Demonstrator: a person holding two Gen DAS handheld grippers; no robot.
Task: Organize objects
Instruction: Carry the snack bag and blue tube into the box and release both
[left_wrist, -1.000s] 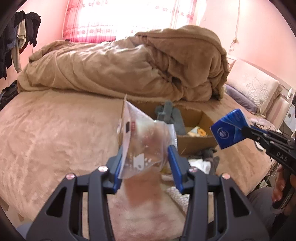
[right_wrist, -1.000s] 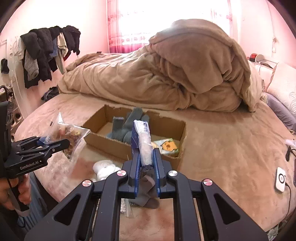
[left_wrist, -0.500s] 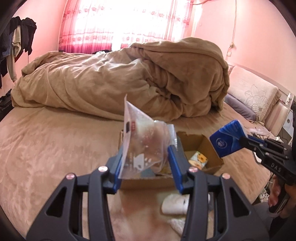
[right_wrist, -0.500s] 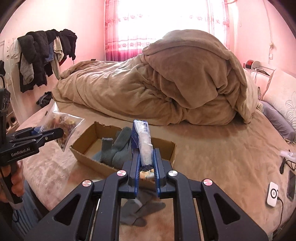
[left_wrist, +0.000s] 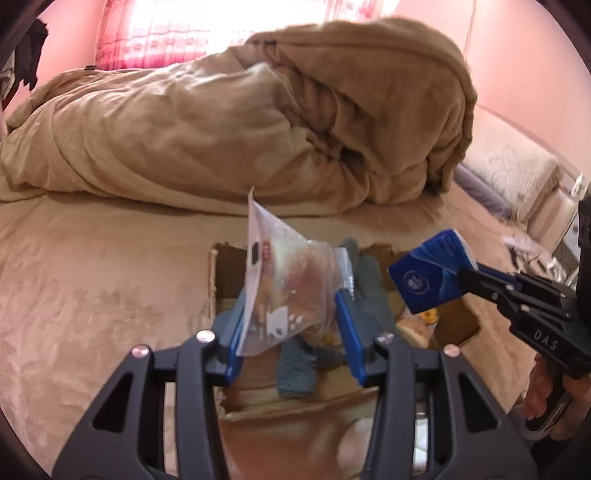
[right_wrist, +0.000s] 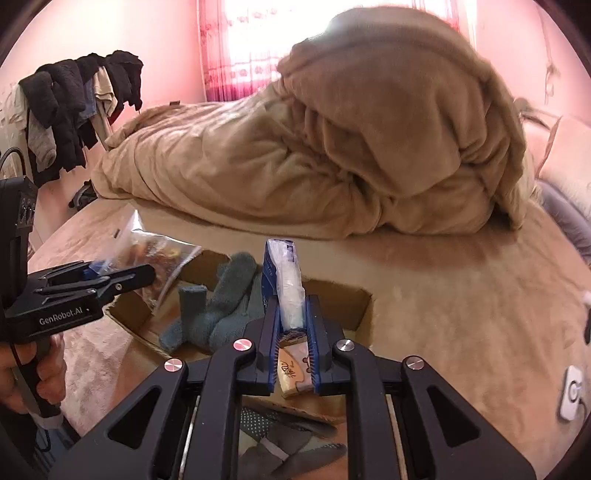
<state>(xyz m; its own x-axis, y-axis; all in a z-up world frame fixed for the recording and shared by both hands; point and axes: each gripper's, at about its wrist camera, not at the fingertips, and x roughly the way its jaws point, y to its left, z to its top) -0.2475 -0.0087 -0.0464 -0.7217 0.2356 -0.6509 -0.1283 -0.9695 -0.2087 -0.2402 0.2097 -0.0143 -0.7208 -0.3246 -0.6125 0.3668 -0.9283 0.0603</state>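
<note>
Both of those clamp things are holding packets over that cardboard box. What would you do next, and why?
Probably lower the left hand-held gripper and release its clear bag into the cardboard box: the bag already hangs above the open box, beside the grey gloves.

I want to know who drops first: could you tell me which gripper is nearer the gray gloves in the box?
Left, by a little. The left gripper holds its clear bag above the gloves. The right gripper holds its blue pack over the box's right part, beside them.
</note>
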